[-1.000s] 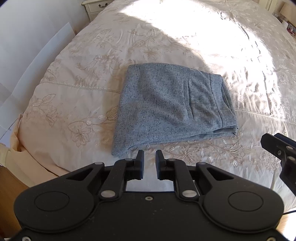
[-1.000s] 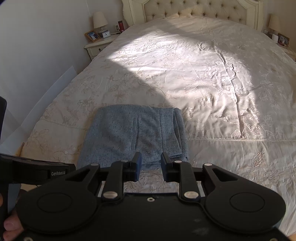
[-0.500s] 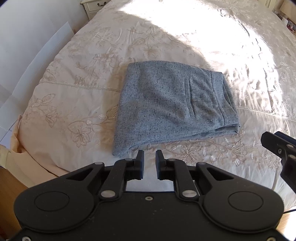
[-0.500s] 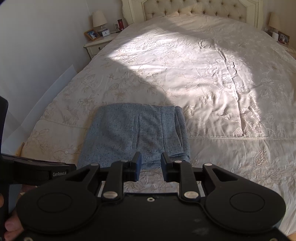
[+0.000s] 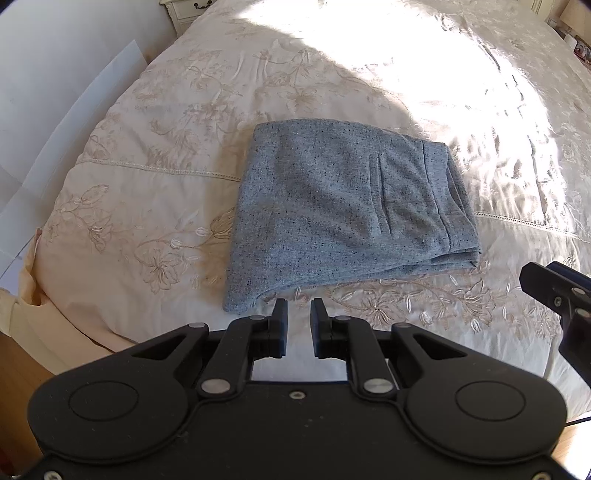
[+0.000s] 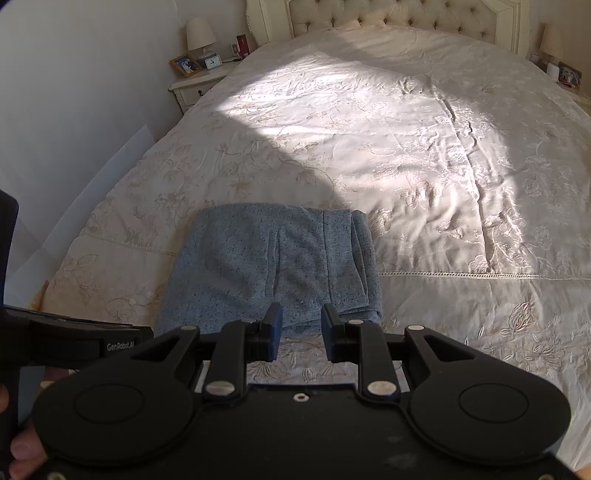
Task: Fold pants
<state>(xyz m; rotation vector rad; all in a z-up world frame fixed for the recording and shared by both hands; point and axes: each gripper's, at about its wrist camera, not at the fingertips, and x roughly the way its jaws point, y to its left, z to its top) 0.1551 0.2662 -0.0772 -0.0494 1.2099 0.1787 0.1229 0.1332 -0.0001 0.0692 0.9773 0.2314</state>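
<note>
The grey speckled pants (image 5: 343, 214) lie folded into a compact rectangle on the cream embroidered bedspread (image 5: 155, 192), near the foot of the bed. They also show in the right wrist view (image 6: 273, 266). My left gripper (image 5: 298, 308) is open with a small gap and empty, just short of the pants' near edge. My right gripper (image 6: 301, 314) is open and empty, held above the near right corner of the pants. The right gripper's body shows at the right edge of the left wrist view (image 5: 557, 295).
A tufted headboard (image 6: 388, 18) stands at the far end. A white nightstand (image 6: 195, 88) with a lamp, photo frame and clock stands at the left, beside the white wall (image 6: 92, 92). The bed's near edge drops to a wood floor (image 5: 18, 387).
Both grippers have drifted back slightly from the pants. The pants have not moved and the jaws are unchanged.
</note>
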